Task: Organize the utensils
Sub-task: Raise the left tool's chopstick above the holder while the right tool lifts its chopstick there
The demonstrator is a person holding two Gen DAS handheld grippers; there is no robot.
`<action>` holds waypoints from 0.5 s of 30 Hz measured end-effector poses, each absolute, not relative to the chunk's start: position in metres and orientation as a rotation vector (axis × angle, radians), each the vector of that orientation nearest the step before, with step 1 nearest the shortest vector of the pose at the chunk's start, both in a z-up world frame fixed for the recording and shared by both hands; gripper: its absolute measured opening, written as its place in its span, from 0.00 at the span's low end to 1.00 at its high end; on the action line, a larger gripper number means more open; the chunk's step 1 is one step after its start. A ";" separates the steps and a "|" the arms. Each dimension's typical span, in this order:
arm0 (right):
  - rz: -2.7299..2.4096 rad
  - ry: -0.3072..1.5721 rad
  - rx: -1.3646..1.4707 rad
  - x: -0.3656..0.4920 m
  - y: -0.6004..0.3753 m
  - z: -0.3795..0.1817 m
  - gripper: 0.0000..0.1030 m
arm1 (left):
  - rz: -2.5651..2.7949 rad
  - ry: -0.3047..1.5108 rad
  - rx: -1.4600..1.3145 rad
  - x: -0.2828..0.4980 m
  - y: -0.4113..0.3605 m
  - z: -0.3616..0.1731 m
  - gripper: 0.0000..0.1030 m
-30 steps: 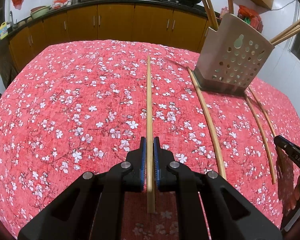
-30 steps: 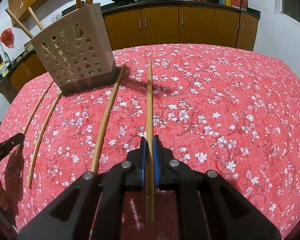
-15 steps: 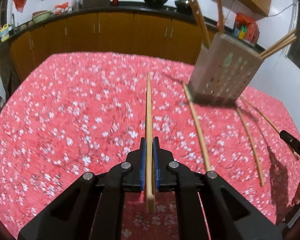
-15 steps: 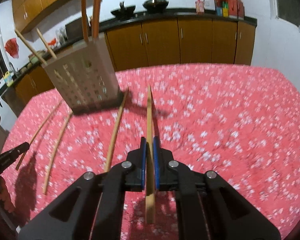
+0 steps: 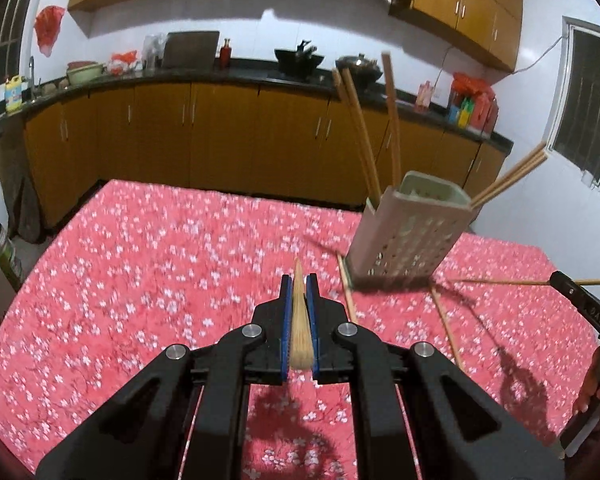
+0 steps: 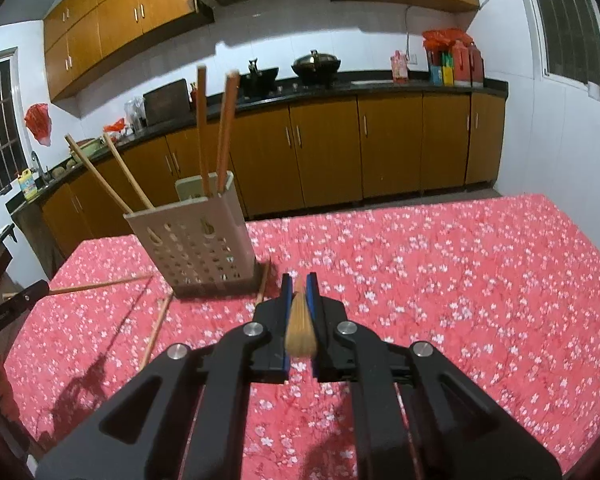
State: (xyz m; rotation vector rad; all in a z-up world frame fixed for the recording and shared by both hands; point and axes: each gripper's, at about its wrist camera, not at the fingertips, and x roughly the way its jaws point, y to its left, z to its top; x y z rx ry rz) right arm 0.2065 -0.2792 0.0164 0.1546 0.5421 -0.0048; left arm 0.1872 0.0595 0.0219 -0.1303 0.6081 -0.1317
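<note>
the left gripper (image 5: 299, 292) is clamped on a bamboo chopstick (image 5: 300, 328) seen end-on above the red floral worktop (image 5: 140, 280). the right gripper (image 6: 299, 292) likewise pinches a chopstick (image 6: 300, 330). the beige perforated utensil holder (image 6: 196, 248) stands upright with chopsticks inside, and loose ones (image 5: 446, 322) lie beside its base.

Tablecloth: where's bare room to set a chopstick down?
Free: tablecloth left of the holder in the left wrist view, and right of it in the right wrist view. Crowded: loose chopsticks lie around the holder's base.
</note>
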 end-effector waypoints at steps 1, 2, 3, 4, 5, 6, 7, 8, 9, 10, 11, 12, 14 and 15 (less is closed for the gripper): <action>-0.001 0.532 0.151 0.205 -0.280 0.020 0.08 | -0.133 0.598 -0.128 0.187 0.060 0.026 0.07; 0.004 0.518 0.148 0.205 -0.279 0.025 0.08 | -0.134 0.589 -0.126 0.187 0.060 0.030 0.07; 0.008 0.509 0.147 0.203 -0.277 0.029 0.08 | -0.134 0.579 -0.122 0.188 0.059 0.034 0.07; 0.016 0.496 0.147 0.202 -0.276 0.035 0.08 | -0.135 0.573 -0.119 0.188 0.059 0.037 0.07; 0.024 0.483 0.147 0.201 -0.275 0.041 0.08 | -0.135 0.564 -0.116 0.188 0.059 0.041 0.07; 0.030 0.473 0.147 0.200 -0.274 0.045 0.08 | -0.137 0.553 -0.114 0.189 0.058 0.046 0.07; 0.039 0.461 0.148 0.200 -0.273 0.051 0.08 | -0.138 0.545 -0.112 0.189 0.058 0.050 0.07; 0.052 0.446 0.149 0.198 -0.272 0.057 0.08 | -0.140 0.537 -0.110 0.189 0.058 0.054 0.07; 0.063 0.435 0.149 0.197 -0.271 0.062 0.08 | -0.144 0.527 -0.108 0.189 0.058 0.058 0.07; 0.075 0.423 0.151 0.196 -0.270 0.068 0.08 | -0.146 0.516 -0.104 0.189 0.057 0.063 0.07; 0.087 0.413 0.152 0.196 -0.269 0.073 0.08 | -0.148 0.509 -0.102 0.188 0.057 0.065 0.07; 0.104 0.399 0.156 0.195 -0.267 0.081 0.08 | -0.152 0.502 -0.100 0.188 0.056 0.069 0.07; 0.133 0.377 0.164 0.195 -0.263 0.092 0.08 | -0.160 0.487 -0.097 0.189 0.054 0.077 0.07; 0.148 0.363 0.167 0.196 -0.259 0.098 0.08 | -0.165 0.480 -0.096 0.191 0.051 0.082 0.07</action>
